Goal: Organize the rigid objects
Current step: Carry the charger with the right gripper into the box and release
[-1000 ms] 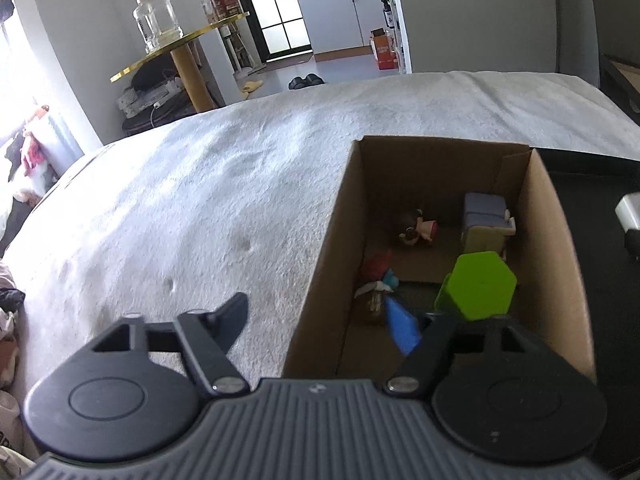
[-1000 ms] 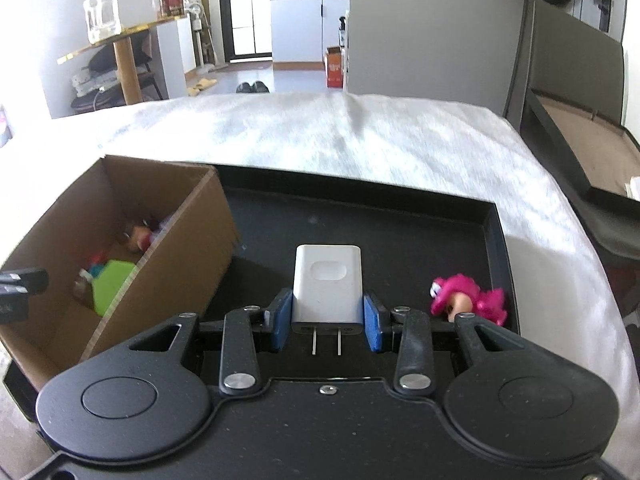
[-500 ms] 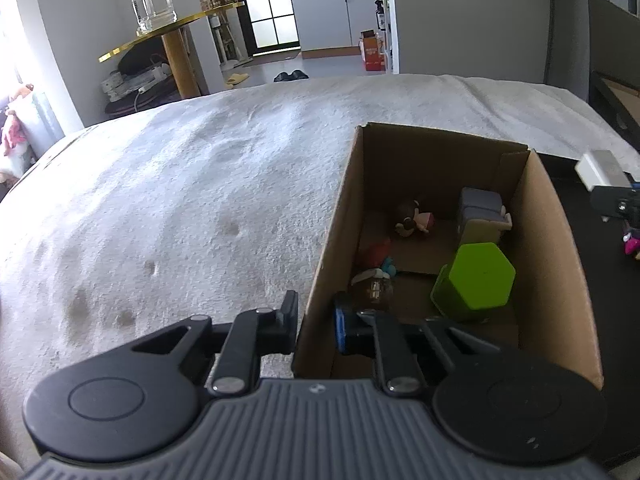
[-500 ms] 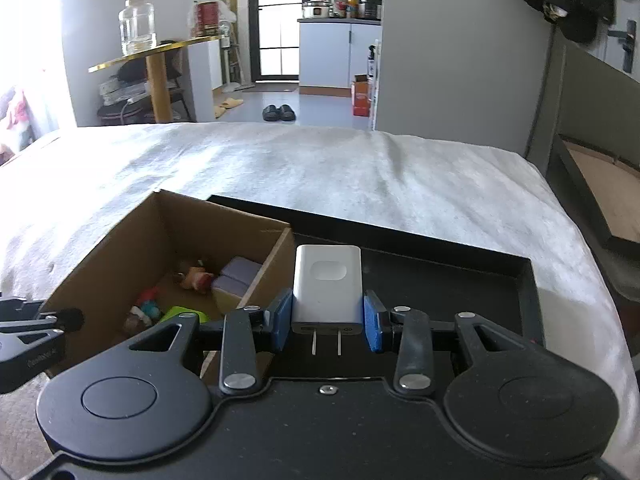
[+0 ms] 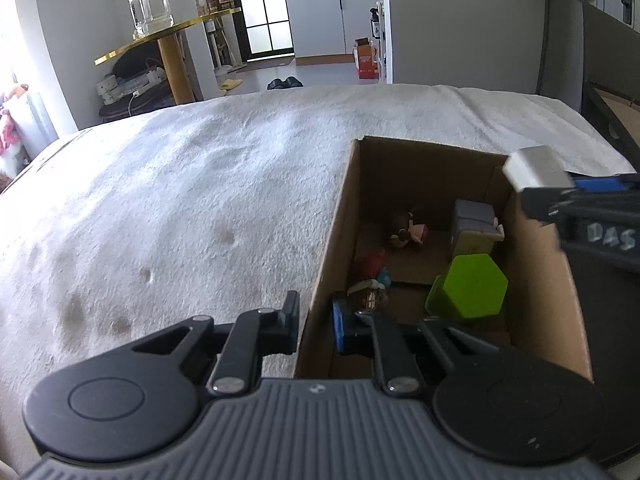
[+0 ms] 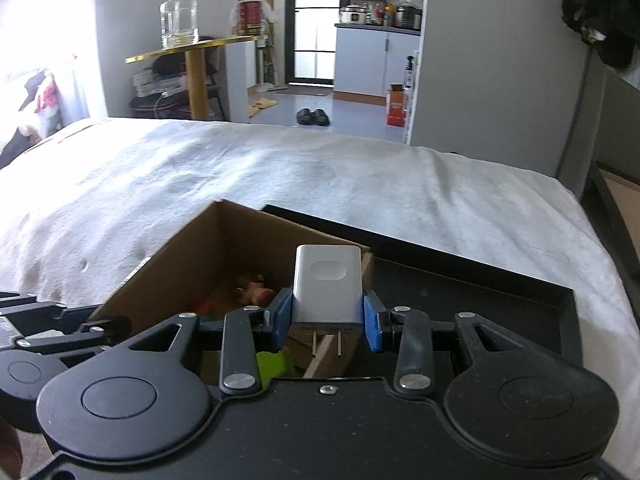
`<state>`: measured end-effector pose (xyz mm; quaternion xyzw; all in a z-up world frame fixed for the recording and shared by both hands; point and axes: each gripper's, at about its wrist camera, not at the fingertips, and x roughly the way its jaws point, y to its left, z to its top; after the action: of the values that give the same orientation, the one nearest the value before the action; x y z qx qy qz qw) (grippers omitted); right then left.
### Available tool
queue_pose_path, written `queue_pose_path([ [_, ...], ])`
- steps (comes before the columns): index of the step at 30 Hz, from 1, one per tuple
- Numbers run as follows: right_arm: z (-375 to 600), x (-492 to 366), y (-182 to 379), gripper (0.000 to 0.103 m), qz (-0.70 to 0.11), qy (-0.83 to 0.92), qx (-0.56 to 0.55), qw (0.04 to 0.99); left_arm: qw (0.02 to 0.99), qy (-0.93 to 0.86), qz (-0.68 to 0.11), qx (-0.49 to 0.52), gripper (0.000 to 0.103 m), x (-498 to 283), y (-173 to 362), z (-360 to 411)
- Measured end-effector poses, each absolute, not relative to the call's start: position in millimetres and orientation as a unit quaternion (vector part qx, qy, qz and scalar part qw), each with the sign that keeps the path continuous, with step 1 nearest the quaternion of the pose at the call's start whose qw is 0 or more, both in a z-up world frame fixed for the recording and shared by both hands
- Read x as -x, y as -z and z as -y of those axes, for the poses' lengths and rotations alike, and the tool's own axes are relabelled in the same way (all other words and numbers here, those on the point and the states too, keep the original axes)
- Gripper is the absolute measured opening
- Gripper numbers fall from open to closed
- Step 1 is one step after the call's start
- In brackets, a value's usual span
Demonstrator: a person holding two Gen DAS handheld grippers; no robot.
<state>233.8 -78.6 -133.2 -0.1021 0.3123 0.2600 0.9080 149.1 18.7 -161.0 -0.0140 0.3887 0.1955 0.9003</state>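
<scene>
Broadly, a bed under a white, nubbly blanket fills the middle of both views, soft enough to show dents, so anything set on it will likely sit unevenly; beyond it, at the top of the frames, a doorway opens onto a kitchen, with a gold-topped table and a glass jar in the upper left. On the blanket a black tray lies lower right in the right wrist view, touching a cardboard box that already holds a green hexagonal block and some small figures. The left gripper straddles the box's near left wall, its jaws narrowly apart with one finger outside and one inside; whether they actually pinch the cardboard I cannot tell. The right gripper is closed on a white charger, held above the box's right wall, prongs pointing back toward the camera. The charger looks light, hard and smooth, so it could slip; gripping its flat sides, as here, seems the sound hold.
</scene>
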Motion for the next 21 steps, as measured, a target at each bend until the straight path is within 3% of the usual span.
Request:
queue_pose_path([
  [12, 43, -233, 133, 0.041, -0.289, -0.316, 0.116, 0.896, 0.902, -0.191, -0.387, 0.021, 0.013, -150, 159, -21],
  [21, 74, -231, 135, 0.044, -0.301, -0.289, 0.096, 0.904, 0.898, -0.2, -0.391, 0.013, 0.014, -153, 157, -19],
])
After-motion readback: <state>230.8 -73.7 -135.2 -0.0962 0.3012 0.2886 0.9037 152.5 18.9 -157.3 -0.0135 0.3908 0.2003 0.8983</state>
